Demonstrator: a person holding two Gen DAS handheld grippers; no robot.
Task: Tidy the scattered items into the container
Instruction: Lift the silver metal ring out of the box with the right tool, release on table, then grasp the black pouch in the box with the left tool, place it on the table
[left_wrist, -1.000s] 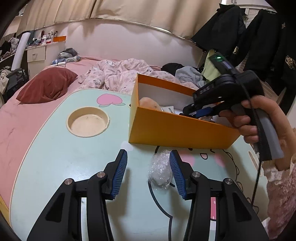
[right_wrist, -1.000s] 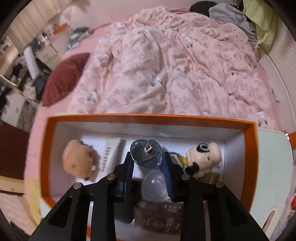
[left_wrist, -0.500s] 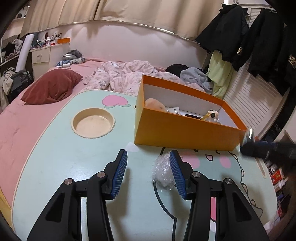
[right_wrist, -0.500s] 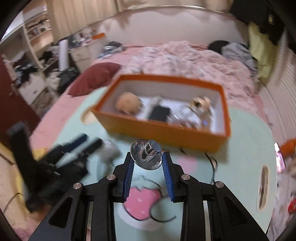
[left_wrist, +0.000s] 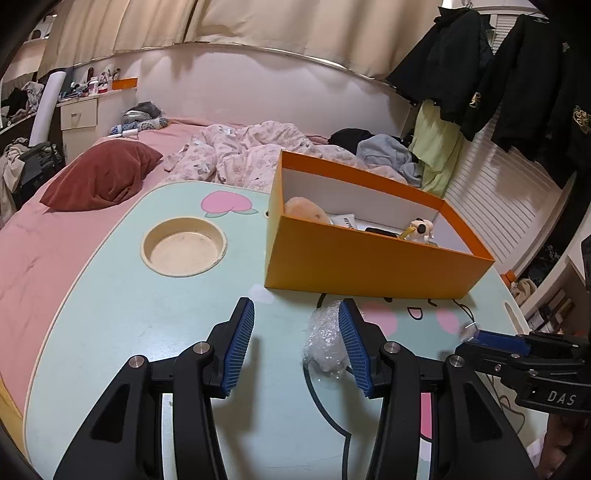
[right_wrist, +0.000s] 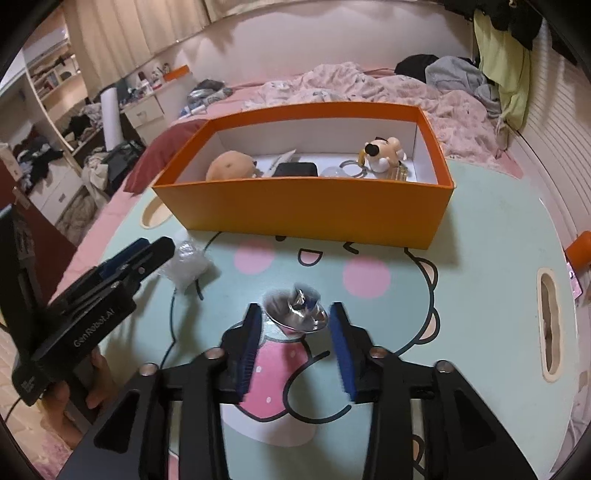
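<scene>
An orange box (left_wrist: 369, 269) (right_wrist: 303, 210) stands on the mint cartoon table and holds a tan plush (right_wrist: 231, 168), a dog figure (right_wrist: 382, 151) and a black item (right_wrist: 297, 170). My left gripper (left_wrist: 295, 314) (right_wrist: 147, 251) rests open low over the table. A crumpled clear plastic wad (left_wrist: 325, 343) (right_wrist: 186, 264) lies against the inside of its right finger, not squeezed. My right gripper (right_wrist: 295, 310) (left_wrist: 474, 334) is in front of the box with its jaws opening. A shiny metal cap (right_wrist: 295, 314) sits tilted and blurred between them, and the pads stand clear of it.
A round cup recess (left_wrist: 184, 246) is sunk into the table left of the box. A slot handle (right_wrist: 550, 325) cuts the table near its right edge. A bed with a pink quilt (left_wrist: 243, 151) and a dark red pillow (left_wrist: 103, 177) lies behind.
My right gripper pulled back from over the box to the near table, carrying the metal cap. Its jaws then widened and the cap tipped loose. The left gripper stayed put.
</scene>
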